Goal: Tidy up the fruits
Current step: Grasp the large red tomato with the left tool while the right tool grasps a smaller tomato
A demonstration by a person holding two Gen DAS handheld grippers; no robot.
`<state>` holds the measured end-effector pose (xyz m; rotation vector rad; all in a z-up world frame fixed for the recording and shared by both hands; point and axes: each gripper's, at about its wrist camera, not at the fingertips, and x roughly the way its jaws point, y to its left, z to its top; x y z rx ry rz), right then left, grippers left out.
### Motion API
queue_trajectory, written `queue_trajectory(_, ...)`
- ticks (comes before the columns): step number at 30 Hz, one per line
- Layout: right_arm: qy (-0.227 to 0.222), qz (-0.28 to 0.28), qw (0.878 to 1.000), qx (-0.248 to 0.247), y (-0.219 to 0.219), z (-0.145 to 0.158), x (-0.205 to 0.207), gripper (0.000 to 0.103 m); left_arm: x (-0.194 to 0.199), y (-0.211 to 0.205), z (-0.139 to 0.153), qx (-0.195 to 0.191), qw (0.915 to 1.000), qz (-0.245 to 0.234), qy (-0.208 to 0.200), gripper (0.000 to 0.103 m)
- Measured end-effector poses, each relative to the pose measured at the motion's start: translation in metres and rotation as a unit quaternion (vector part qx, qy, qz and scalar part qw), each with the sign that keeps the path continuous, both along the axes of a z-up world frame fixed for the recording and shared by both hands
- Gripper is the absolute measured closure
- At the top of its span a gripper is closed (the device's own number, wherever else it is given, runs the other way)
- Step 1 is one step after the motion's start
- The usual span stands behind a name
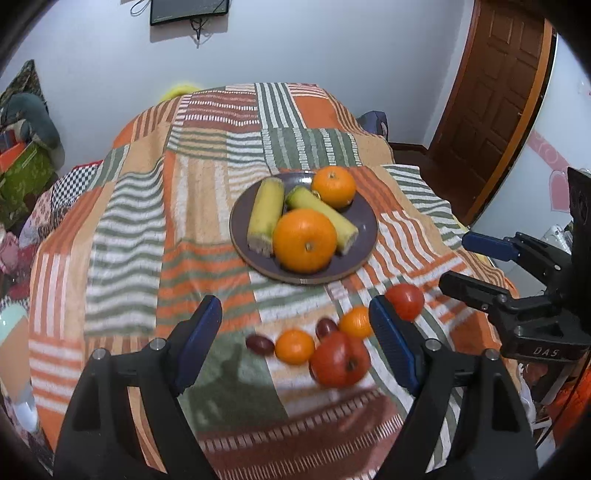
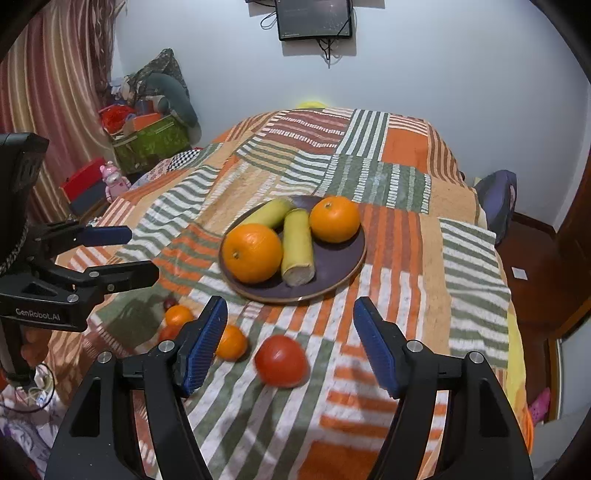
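Note:
A dark purple plate (image 1: 364, 218) (image 2: 338, 264) holds a large orange (image 1: 304, 240) (image 2: 253, 253), a smaller orange (image 1: 333, 185) (image 2: 334, 219) and two corn cobs (image 1: 266, 214) (image 2: 297, 245). Loose on the cloth in front lie a big tomato (image 1: 340, 358), a smaller tomato (image 1: 405, 301) (image 2: 281, 360), two small oranges (image 1: 294, 346) (image 2: 231, 341) and two dark grapes (image 1: 259, 343). My left gripper (image 1: 295, 339) is open above the loose fruit. My right gripper (image 2: 290, 339) is open above the smaller tomato and also shows in the left wrist view (image 1: 469, 262).
The fruit lies on a striped patchwork cloth (image 1: 207, 192) over a table. A brown door (image 1: 491, 92) is at the right. Boxes and toys (image 2: 147, 136) are piled by the curtain at the left. A screen (image 2: 314, 18) hangs on the far wall.

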<state>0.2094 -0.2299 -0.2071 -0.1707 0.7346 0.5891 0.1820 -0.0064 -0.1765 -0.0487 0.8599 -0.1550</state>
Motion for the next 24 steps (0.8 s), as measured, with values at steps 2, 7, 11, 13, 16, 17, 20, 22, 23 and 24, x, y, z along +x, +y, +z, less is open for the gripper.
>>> queue_trajectory(2,0.006,0.0,1.0,0.001,0.0,-0.004,-0.008,0.035,-0.007,-0.003,-0.003,0.01,1.0,0.0,0.0,0.021)
queue_trajectory(7,0.018,-0.006,1.0,0.002,-0.001,-0.016,-0.022,0.035,-0.02,-0.013,-0.015,0.013,0.9997,-0.001,0.018,0.021)
queue_trajectory(11,0.024,-0.018,1.0,0.001,-0.006,-0.025,-0.024,0.035,-0.024,-0.019,-0.03,0.008,0.9992,0.0,0.039,0.021)
queue_trajectory(13,0.033,-0.022,0.999,0.004,-0.009,-0.03,-0.022,0.035,-0.024,-0.023,-0.036,0.008,0.9989,-0.002,0.045,0.021)
queue_trajectory(16,0.041,-0.026,0.999,0.005,-0.012,-0.036,-0.019,0.035,-0.024,-0.028,-0.04,0.003,0.9989,-0.004,0.046,0.023)
queue_trajectory(17,0.044,-0.027,0.999,0.004,-0.013,-0.039,-0.018,0.035,-0.024,-0.03,-0.042,0.002,0.9989,-0.007,0.046,0.025)
queue_trajectory(20,0.052,-0.026,0.998,0.006,-0.013,-0.046,-0.014,0.035,-0.022,-0.037,-0.046,0.004,0.9986,-0.018,0.05,0.027)
queue_trajectory(22,0.056,-0.021,0.998,0.003,-0.011,-0.05,-0.011,0.035,-0.021,-0.041,-0.05,0.001,0.998,-0.027,0.057,0.033)
queue_trajectory(23,0.057,-0.018,0.998,0.002,-0.01,-0.051,-0.01,0.035,-0.019,-0.043,-0.053,0.003,0.9977,-0.03,0.061,0.035)
queue_trajectory(24,0.056,-0.014,0.998,-0.001,-0.008,-0.052,-0.01,0.035,-0.017,-0.044,-0.056,0.004,0.9974,-0.034,0.064,0.039)
